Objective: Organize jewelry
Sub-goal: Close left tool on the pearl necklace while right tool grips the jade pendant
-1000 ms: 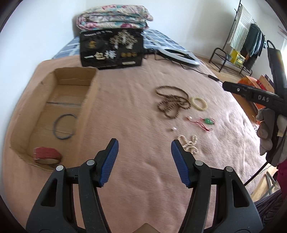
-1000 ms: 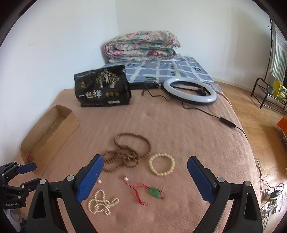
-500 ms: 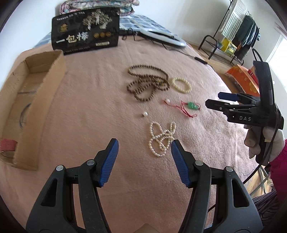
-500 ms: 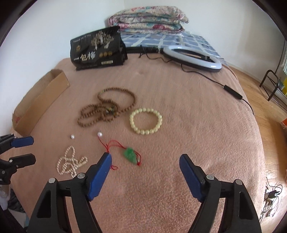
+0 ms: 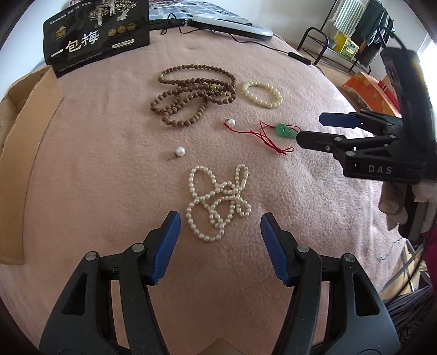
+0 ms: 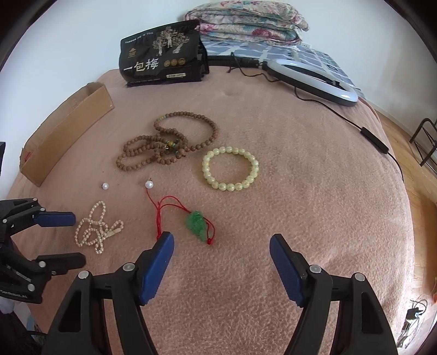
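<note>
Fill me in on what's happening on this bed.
A person holds a gripper in each hand over jewelry spread on a pink blanket. The left gripper is open, poised over the tangled pearl necklace. The right gripper is closing near the green pendant on its red cord, with nothing between its pads yet. The brown bead strand, the yellow bracelet and two loose pearls lie untouched; a cardboard box waits alongside.

A bedroom: blanketed bed (image 6: 273, 273), folded quilt (image 6: 245, 19), clothes rack (image 5: 355, 30).
</note>
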The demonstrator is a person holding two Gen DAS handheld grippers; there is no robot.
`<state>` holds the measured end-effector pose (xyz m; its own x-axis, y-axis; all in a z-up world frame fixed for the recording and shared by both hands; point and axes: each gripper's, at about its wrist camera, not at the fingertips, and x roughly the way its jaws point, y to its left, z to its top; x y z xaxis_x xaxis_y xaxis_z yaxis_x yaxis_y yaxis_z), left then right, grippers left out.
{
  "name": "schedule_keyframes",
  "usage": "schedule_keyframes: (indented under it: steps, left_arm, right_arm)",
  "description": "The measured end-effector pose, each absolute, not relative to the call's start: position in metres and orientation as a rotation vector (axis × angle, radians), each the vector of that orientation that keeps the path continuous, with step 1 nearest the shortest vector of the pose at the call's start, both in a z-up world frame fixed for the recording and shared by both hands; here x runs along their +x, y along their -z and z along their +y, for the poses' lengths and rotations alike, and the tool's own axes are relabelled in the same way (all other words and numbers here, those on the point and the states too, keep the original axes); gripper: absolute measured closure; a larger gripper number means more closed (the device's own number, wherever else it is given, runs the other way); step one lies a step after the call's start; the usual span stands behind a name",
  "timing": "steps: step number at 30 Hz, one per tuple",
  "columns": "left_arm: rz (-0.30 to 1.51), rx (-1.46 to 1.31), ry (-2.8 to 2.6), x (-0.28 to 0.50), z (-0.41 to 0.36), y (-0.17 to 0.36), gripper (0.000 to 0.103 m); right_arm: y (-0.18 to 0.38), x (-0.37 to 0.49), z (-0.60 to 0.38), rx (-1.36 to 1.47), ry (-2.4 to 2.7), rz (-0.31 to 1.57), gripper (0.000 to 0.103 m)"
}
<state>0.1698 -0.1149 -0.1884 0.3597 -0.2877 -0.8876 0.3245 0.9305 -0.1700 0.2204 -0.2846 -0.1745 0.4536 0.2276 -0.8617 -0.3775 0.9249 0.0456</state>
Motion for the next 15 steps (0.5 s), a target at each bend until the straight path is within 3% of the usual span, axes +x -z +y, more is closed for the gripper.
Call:
schedule_keyframes:
  steps: [9, 15]
  left_arm:
    - [1.132, 0.032, 0.356, 0.182, -0.119, 0.198, 0.04]
    - [1.116, 0.075, 0.343, 0.186, -0.127, 0.2, 0.04]
  right_arm:
    - [0.185, 0.228, -0.272, -0.199, -0.409, 1.051, 0.034]
    - [0.192, 0.232, -0.266, -0.216, -0.409, 1.063, 0.046]
